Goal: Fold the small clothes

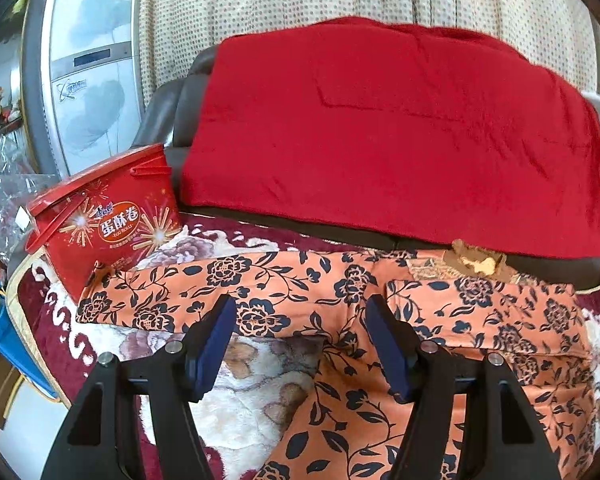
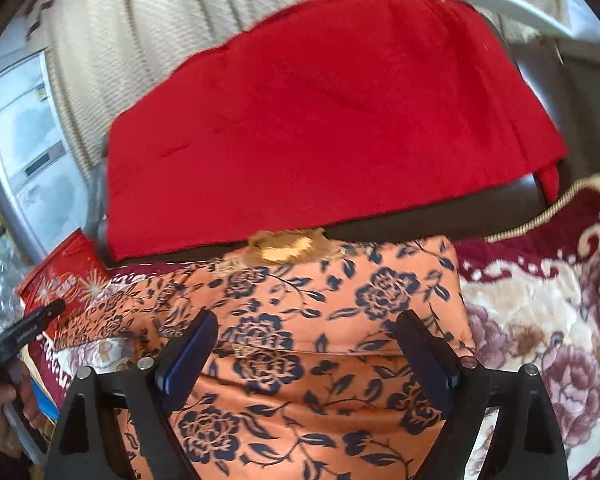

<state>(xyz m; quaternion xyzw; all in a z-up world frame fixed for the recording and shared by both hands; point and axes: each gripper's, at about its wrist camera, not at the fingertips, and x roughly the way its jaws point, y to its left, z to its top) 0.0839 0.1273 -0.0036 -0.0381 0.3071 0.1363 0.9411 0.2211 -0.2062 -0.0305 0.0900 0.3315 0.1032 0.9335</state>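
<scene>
Left view: our left gripper [image 1: 300, 320] spread wide, holding nothing, over the floral garment [image 1: 340, 304], which runs 9 to 3 o'clock on the blanket [image 1: 236, 408]. Right view: right gripper [image 2: 306, 338] equally wide above the same cloth, probably poised to pinch an edge.

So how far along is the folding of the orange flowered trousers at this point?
Early on. Done: the orange flowered trousers lie spread on the patterned blanket, one leg stretched toward the red tin, the other looking doubled back on itself. In hand: nothing; the left gripper and right gripper hover open over the cloth. Left: grip the trousers and fold them into a compact bundle.
</scene>
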